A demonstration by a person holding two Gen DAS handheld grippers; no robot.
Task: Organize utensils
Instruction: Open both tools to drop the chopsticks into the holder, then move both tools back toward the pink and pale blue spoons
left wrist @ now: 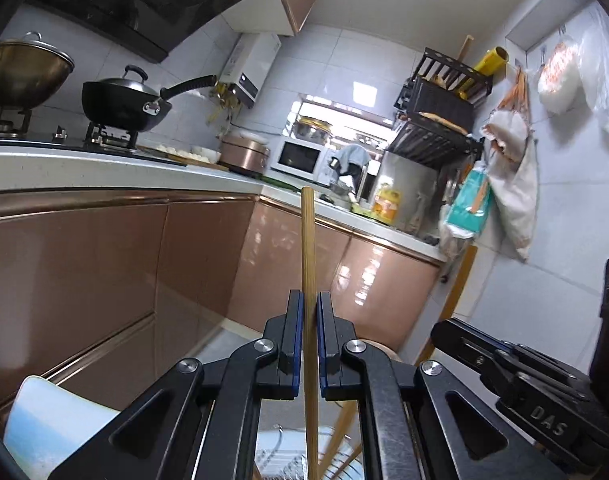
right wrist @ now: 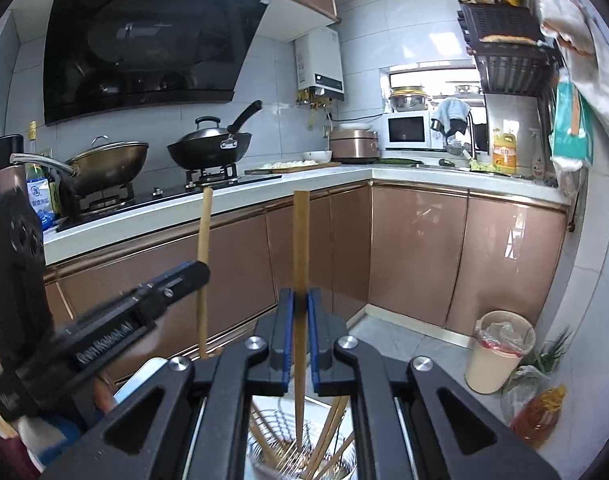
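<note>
L gripper [left wrist: 310,308] & R gripper [right wrist: 300,304] each clamp an upright chopstick [left wrist: 307,248].

1. Open air lies ahead of both tongs, out to the brown cabinet doors [right wrist: 416,248].
2. The left tongs [right wrist: 202,270] stand close beside the right tongs [right wrist: 300,300], narrowing the room between them.
3. The bin [right wrist: 500,350] and bags [right wrist: 538,408] block the floor at right.

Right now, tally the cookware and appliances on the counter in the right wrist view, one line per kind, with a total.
Woks on the stove: 2, steel and black
Rice cooker: 1
Microwave: 1
Total: 4
</note>
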